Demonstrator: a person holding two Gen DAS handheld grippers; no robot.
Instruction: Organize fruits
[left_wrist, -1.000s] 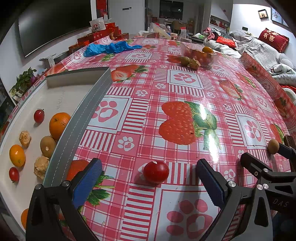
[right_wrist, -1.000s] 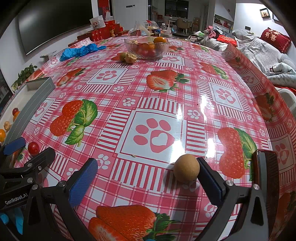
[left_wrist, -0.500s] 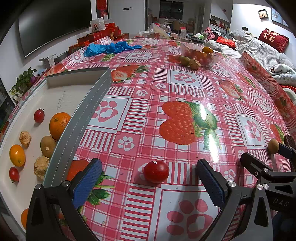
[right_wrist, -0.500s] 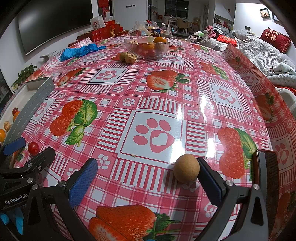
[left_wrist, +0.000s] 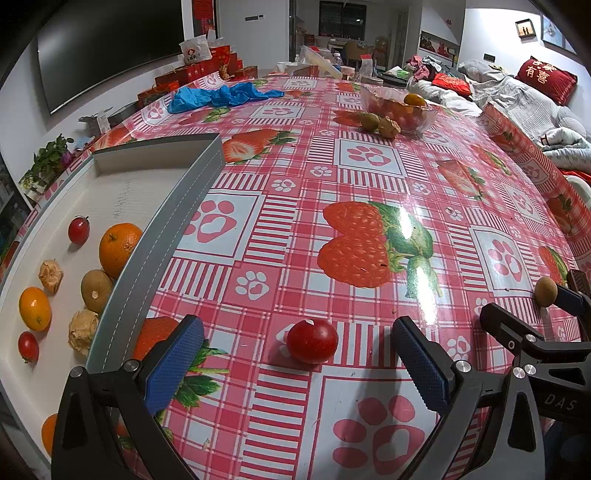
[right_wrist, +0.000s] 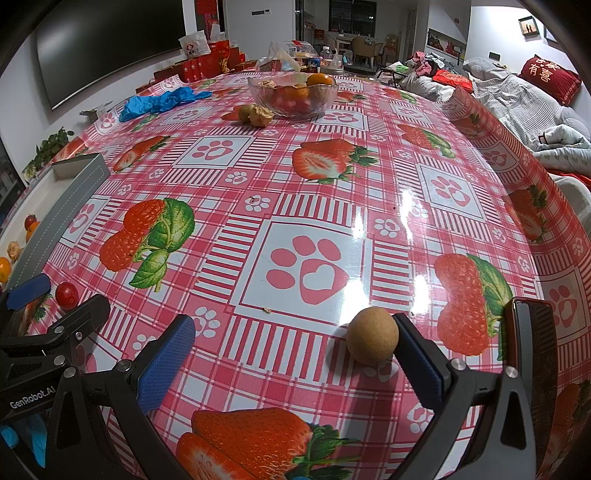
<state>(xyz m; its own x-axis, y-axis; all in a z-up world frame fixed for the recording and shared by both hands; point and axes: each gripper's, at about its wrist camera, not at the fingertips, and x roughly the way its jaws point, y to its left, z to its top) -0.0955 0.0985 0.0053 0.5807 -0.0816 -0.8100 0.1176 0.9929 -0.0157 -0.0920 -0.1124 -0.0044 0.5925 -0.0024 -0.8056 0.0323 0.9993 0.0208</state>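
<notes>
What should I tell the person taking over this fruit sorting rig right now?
Left claw: open, empty, a cherry tomato on the tablecloth between its fingers.
Right claw: open, empty, a brown round fruit against its right finger.
Done: oranges, tomatoes, kiwi and husked fruits already lie in the white tray.
Left: grasp these two, then the two fruits beside the glass bowl and the fruit in it.
</notes>
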